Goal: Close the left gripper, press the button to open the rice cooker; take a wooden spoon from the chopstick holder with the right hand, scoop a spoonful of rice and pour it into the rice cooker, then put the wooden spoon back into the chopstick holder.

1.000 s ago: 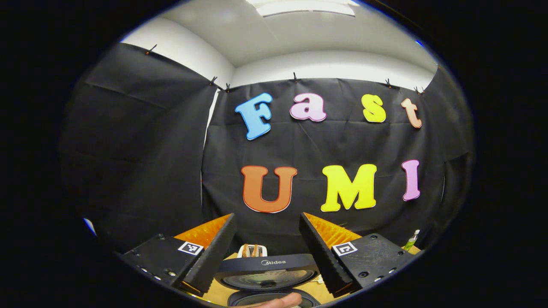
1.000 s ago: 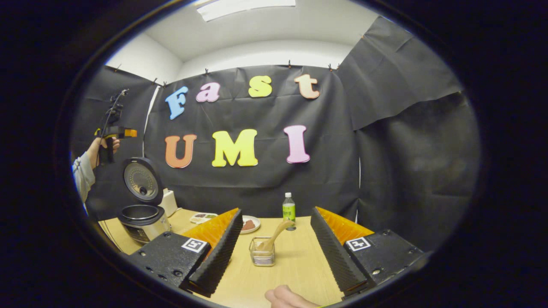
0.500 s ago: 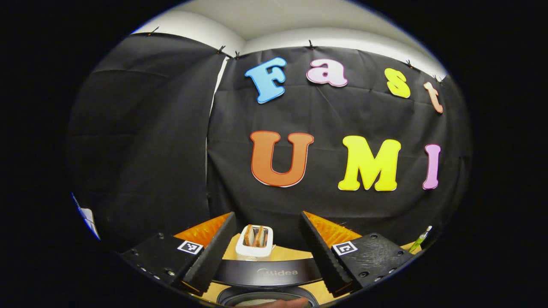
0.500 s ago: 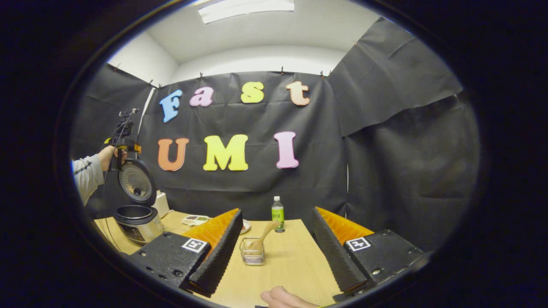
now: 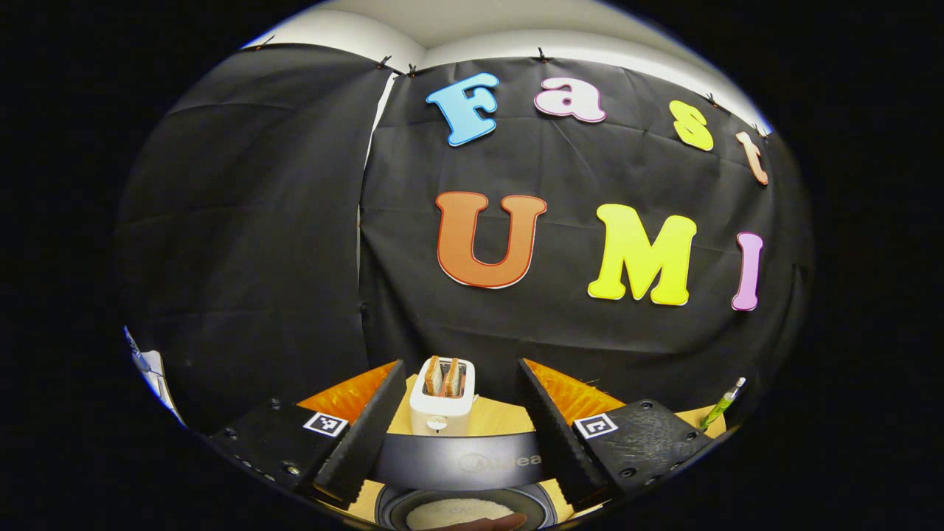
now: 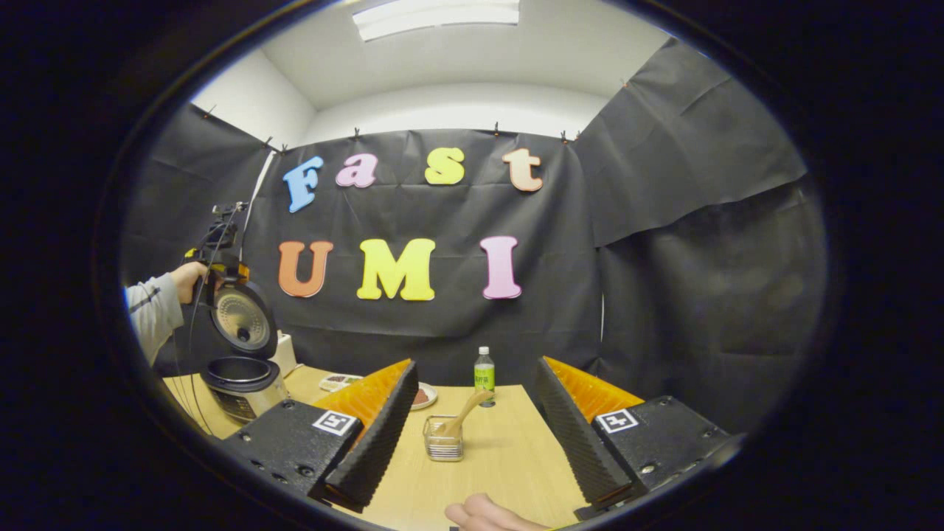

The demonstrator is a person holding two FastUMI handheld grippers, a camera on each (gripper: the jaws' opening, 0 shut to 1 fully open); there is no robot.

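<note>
The rice cooker (image 6: 240, 376) stands open at the table's left, its lid (image 6: 240, 321) raised upright. A hand holds my left gripper (image 6: 219, 254) just above the lid's top edge. In the left gripper view my left gripper (image 5: 460, 366) is open, with the lid's dark edge (image 5: 457, 462) low between its fingers and the pot (image 5: 457, 511), pale inside, below. My right gripper (image 6: 476, 363) is open, well short of the clear chopstick holder (image 6: 444, 445). The wooden spoon (image 6: 464, 414) leans in the holder.
A white toaster (image 5: 442, 402) with bread stands behind the cooker. A green-labelled bottle (image 6: 484, 369), a small plate (image 6: 422, 396) and a tray (image 6: 335, 381) sit at the back of the wooden table (image 6: 509, 457). A fingertip (image 6: 479, 512) shows at the bottom edge.
My left gripper has come down from high above the cooker to just over the lid's top edge, and the toaster has risen into its view. The right gripper has barely shifted.
</note>
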